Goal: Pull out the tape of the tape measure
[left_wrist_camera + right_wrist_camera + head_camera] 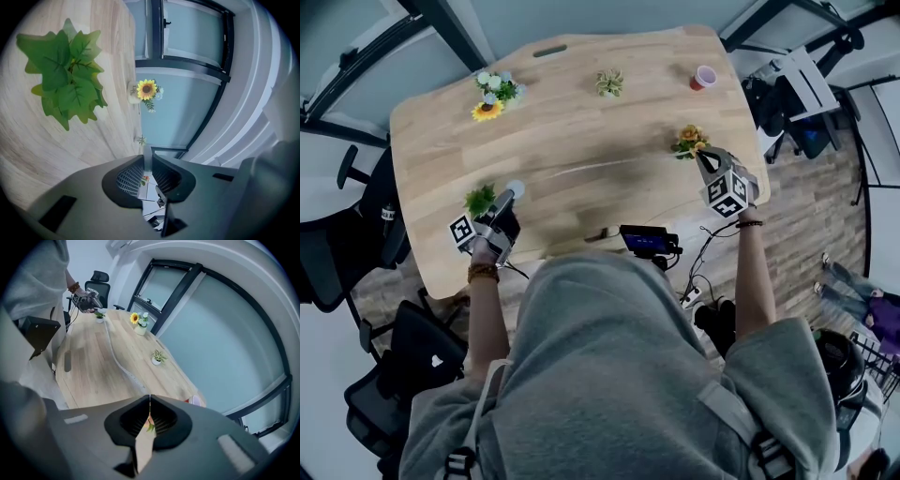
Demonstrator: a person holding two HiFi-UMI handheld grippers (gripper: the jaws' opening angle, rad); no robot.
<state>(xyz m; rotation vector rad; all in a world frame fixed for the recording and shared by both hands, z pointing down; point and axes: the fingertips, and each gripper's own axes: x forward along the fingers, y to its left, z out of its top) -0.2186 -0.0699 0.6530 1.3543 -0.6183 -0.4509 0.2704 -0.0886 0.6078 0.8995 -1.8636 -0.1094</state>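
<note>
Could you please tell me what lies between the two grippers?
The drawn-out tape stretches over the table from left gripper to right gripper; the right gripper view shows it.

The wooden table (581, 112) is seen steeply from overhead. Both gripper views are taken low across it from opposite sides; the sunflower pot (146, 90) is shared.

The tape (119, 359) is smearing into a faint streak, its end vanishing behind the right gripper (149, 398). The tape measure (147, 164) is showing only a grey sliver between the left gripper's (148, 154) fingers (129, 180). The person's top (619, 366) is covering the worktop's (581, 94) near edge.
</note>
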